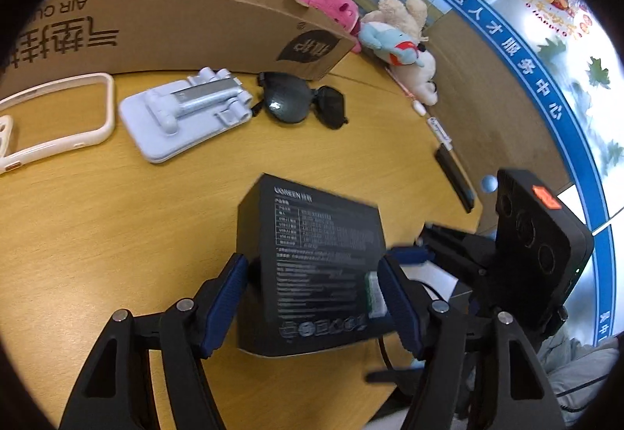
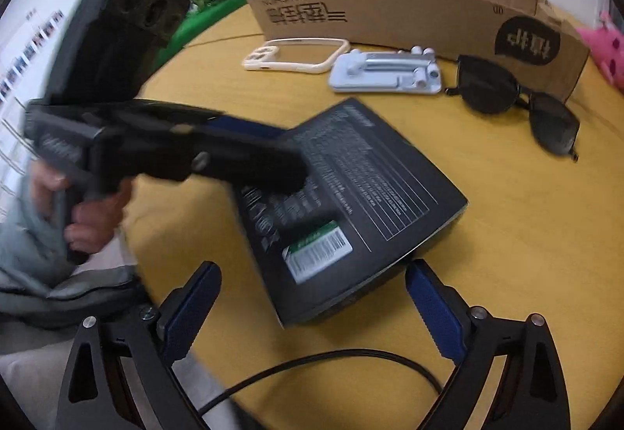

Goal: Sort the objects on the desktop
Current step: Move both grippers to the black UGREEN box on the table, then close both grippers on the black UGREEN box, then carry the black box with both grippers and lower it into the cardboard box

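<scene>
A black box (image 1: 312, 235) printed with white text lies flat on the round wooden table (image 1: 97, 235). My left gripper (image 1: 312, 260) hangs over its near end with its blue pads (image 1: 226, 297) close along both sides, and I see no firm press. In the right wrist view that left gripper (image 2: 296, 192) reaches in from the left over the black box (image 2: 370, 188), held by a hand (image 2: 89, 219). My right gripper (image 2: 314, 268) stands wide open just short of the box's near corner, with nothing between its fingers. Black sunglasses (image 1: 300, 100), a pale blue phone stand (image 1: 187, 118) and a cream phone case (image 1: 58, 118) lie beyond.
A long cardboard box (image 1: 156, 24) with a plush toy inside stands along the back. More plush toys (image 1: 390, 32) sit at the far table edge beside pens (image 1: 438, 129) and a flat black item (image 1: 454, 172). A black cable (image 2: 331, 363) curves over the table near my right gripper.
</scene>
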Tool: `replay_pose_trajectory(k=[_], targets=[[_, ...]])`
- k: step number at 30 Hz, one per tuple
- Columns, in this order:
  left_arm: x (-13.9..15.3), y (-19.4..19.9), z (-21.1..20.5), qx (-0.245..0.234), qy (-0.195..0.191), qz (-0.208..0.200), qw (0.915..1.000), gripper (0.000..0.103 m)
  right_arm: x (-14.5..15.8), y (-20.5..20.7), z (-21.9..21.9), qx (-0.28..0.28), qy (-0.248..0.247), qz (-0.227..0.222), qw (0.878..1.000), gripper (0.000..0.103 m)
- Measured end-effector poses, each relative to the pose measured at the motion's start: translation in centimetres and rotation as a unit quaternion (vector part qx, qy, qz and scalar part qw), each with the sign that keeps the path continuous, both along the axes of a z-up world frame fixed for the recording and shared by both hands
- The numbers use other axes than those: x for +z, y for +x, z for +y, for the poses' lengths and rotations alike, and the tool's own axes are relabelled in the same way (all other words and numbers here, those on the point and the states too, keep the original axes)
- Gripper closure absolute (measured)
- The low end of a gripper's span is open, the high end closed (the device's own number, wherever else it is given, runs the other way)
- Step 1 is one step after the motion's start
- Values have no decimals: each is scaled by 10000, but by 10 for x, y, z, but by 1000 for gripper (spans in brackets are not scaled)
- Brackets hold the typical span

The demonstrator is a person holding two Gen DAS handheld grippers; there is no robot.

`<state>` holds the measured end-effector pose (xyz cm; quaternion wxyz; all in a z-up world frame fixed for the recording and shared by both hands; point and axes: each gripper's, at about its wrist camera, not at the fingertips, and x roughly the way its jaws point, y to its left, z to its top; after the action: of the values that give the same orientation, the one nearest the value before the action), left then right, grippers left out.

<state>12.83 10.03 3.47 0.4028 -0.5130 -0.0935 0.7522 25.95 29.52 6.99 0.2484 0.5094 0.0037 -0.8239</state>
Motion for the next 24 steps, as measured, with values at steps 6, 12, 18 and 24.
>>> replay_pose_trajectory(k=[6, 12, 18, 24], targets=[[-3, -7, -22, 143, 56, -104, 9998, 50, 6, -16, 7, 58, -224, 129, 9996, 17], [-19, -16, -15, 274, -16, -391, 9989, 41, -12, -15, -8, 418, 203, -2, 9989, 14], [-16, -17, -17, 409, -58, -252, 9988, 44, -14, -18, -7, 161, 276, 297, 9990, 21], [15, -21, -22, 572, -77, 224, 9981, 45, 13, -23, -14, 102, 334, 820, 9960, 23]])
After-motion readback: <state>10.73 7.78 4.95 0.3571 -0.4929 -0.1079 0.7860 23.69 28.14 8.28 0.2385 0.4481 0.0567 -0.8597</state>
